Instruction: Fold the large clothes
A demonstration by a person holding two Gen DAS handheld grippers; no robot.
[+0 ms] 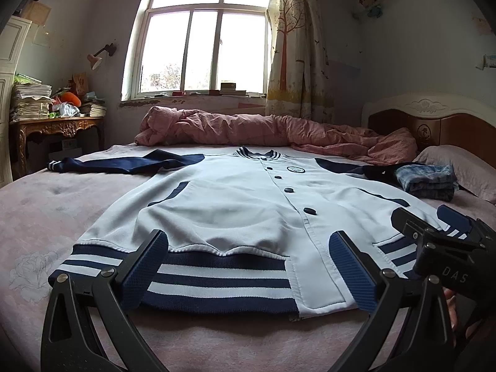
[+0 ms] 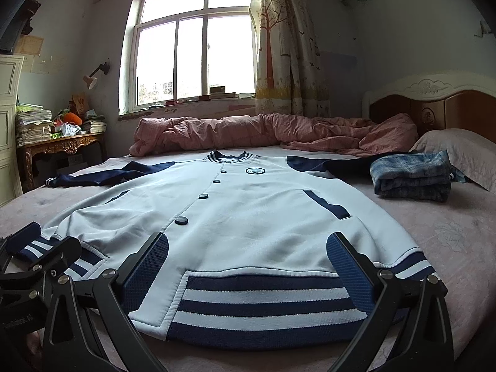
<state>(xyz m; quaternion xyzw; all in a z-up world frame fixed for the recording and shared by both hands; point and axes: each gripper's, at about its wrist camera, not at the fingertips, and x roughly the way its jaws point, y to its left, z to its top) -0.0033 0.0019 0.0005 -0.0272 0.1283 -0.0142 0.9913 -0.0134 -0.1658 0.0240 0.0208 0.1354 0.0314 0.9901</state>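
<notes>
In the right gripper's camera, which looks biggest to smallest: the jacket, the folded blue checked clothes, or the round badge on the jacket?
1. Jacket, by far the largest, though it also lies nearest the camera.
2. Folded blue checked clothes.
3. Round badge, the smallest.

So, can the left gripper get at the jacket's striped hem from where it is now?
Probably yes. The left gripper is open, its fingers either side of the striped hem of the jacket, with nothing lying between them. The right gripper sits further along, not across the path.
</notes>
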